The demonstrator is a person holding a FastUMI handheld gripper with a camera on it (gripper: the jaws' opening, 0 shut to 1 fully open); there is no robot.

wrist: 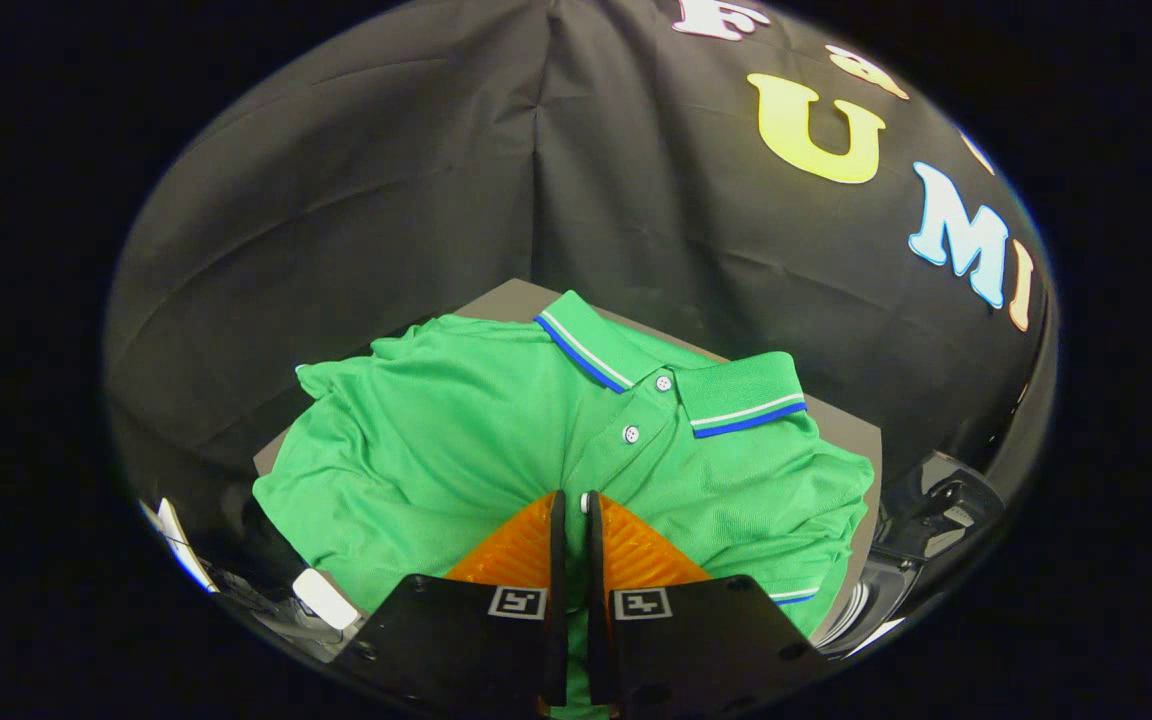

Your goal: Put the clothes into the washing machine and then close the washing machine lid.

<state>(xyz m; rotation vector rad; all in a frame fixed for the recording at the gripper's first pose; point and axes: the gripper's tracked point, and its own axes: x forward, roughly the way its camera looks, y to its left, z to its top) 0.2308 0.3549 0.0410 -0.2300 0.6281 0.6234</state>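
Observation:
A green polo shirt with a blue-and-white striped collar lies spread over a grey table. Two white buttons show on its placket just beyond the fingers. My gripper sits low over the shirt's front, its fingers nearly together with a thin fold of green cloth pinched between them. The fabric wrinkles in toward the fingertips. A third button lies right at the tips.
A dark glossy object, which I cannot identify, sits past the table's right edge. Small white items lie below the table's near left corner. Black cloth walls stand close behind the table.

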